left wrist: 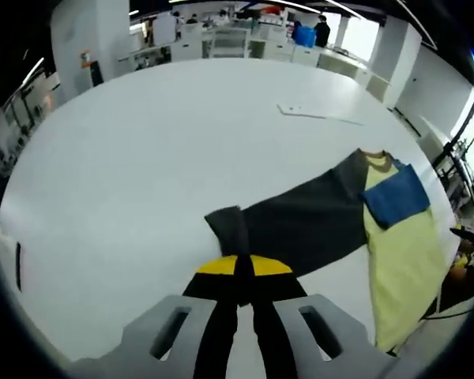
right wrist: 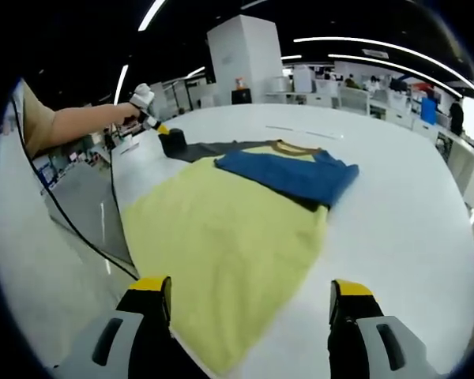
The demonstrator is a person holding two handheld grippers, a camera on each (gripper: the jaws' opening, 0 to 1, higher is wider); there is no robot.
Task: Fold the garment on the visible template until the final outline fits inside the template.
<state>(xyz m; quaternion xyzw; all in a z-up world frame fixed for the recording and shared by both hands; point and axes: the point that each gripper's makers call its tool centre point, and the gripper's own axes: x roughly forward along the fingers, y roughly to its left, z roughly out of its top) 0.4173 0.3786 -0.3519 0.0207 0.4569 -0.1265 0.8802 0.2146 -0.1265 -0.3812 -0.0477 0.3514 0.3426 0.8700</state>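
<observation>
A pale yellow T-shirt with one charcoal sleeve and one blue sleeve (right wrist: 221, 229) lies spread flat on a large white table (left wrist: 142, 158), its blue sleeve folded in over the chest. At the shirt's charcoal cuff, the left gripper (left wrist: 238, 284), with yellow-tipped black jaws, is pinched together on the fabric, stretching that sleeve away from the shirt's body. Over the shirt's hem, the right gripper (right wrist: 245, 296) hovers with jaws spread wide apart, gripping nothing. Beyond the shirt's collar, a flat white sheet (left wrist: 312, 113) rests on the table.
</observation>
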